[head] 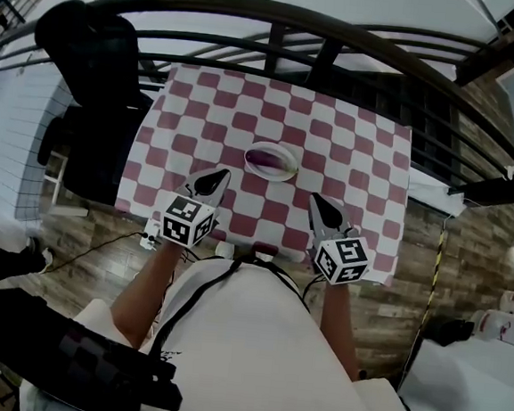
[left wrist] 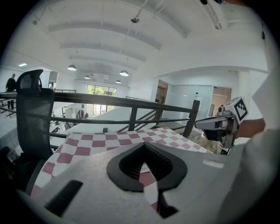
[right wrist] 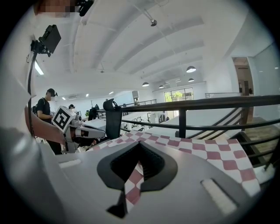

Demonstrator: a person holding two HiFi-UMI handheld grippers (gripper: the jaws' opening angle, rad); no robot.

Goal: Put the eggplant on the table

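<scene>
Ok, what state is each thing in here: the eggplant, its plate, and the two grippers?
Eggplant: lying on the plate, no gripper touching it.
Plate: upright on the checked cloth, holding the eggplant.
Left gripper: shut, empty, short of the plate.
Right gripper: shut, empty, short of the plate.

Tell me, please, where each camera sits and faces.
Head view: on the person's head, looking steeply down at the checkered table and plate; forearms, left claw and right claw show.
Left gripper view: on the left claw, facing across the table to the railing; own shut jaws show.
Right gripper view: on the right claw, facing likewise; own shut jaws show.
Shared: all see the table; each gripper view catches the other claw.
</scene>
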